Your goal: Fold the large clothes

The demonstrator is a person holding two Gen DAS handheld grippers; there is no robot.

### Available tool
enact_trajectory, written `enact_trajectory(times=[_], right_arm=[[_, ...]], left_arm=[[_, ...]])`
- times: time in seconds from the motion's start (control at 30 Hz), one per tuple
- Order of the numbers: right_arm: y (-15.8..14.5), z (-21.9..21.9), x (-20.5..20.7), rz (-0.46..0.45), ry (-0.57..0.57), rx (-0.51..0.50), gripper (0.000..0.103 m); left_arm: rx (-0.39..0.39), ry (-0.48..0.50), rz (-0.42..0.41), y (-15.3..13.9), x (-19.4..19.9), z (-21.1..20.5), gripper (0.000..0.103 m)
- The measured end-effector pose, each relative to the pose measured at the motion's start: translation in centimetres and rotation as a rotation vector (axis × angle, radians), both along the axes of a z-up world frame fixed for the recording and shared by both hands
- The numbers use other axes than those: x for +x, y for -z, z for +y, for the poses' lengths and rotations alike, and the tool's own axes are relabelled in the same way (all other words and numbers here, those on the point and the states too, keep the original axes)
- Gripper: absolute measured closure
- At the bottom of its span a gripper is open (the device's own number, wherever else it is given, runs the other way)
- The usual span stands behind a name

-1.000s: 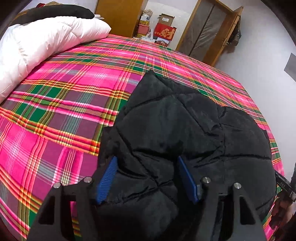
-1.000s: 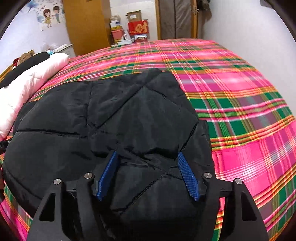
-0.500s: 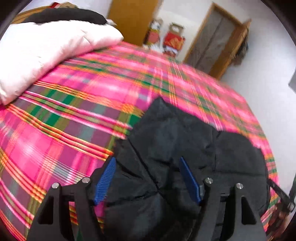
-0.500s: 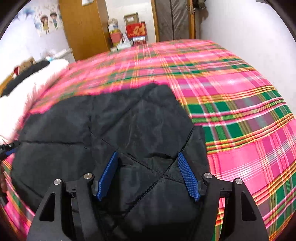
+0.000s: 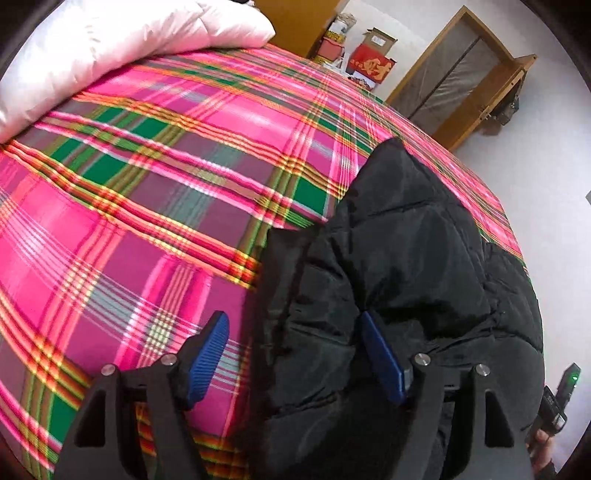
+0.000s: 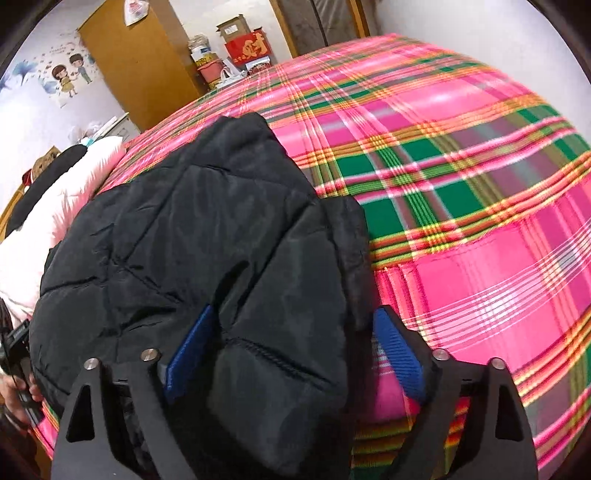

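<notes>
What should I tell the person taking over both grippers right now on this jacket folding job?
Left gripper: jaws opening, jacket's edge between them, one pad clear over the bedspread.
Right gripper: jaws opening, jacket's other edge between them, not pinched.
Black jacket: lies in a puffy bundle near the bed's front edge, pillow beyond it.
Done: jacket looks folded over on itself and set down.
Left: probably back both grippers out, then check whether another fold or some smoothing is needed.

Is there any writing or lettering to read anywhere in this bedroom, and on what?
"财": large gold character on the red box past the bed's far end.
Cardboard box above it: label too small to read.
Cartoon wall sticker: picture only, no legible words.
Black padded jacket: no label visible.
</notes>
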State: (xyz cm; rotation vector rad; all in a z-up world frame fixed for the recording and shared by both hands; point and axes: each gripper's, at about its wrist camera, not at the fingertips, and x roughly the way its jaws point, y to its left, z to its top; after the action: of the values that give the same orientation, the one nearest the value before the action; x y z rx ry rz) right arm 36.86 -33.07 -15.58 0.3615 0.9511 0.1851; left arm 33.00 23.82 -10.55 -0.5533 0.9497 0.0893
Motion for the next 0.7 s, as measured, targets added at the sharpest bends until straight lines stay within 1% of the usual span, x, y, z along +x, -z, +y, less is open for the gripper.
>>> enact_trajectory(times=[0.13, 0.27, 0.5, 0.6, 0.63, 0.7], right_arm=[[1.2, -0.9, 0.6, 0.023, -0.017, 0.060, 0.005], [2.1, -1.1, 1.5, 0.060, -0.045, 0.101, 0.005], [2.7, -1.1, 2.5, 0.113, -0.086, 0.153, 0.005], [2.4, -0.8, 2.3, 0.104, -0.114, 0.187, 0.021], [2.7, -0.8, 2.2, 0.096, -0.120, 0.192, 0.021], [3.6, -1.3, 2.6, 0.108, -0.116, 0.250, 0.021]], left_arm=[[-0.092, 0.001, 0.012, 1.5, 0.4, 0.6, 0.018], [-0.083, 0.035, 0.013, 1.8, 1.2, 0.0, 0.017], [-0.105, 0.072, 0.010, 2.3, 1.8, -0.5, 0.015], [-0.139, 0.107, 0.013, 2.5, 2.0, -0.8, 0.015], [-0.144, 0.121, 0.013, 2.6, 2.1, -1.0, 0.015], [-0.147, 0.135, 0.010, 2.6, 2.2, -1.2, 0.015]])
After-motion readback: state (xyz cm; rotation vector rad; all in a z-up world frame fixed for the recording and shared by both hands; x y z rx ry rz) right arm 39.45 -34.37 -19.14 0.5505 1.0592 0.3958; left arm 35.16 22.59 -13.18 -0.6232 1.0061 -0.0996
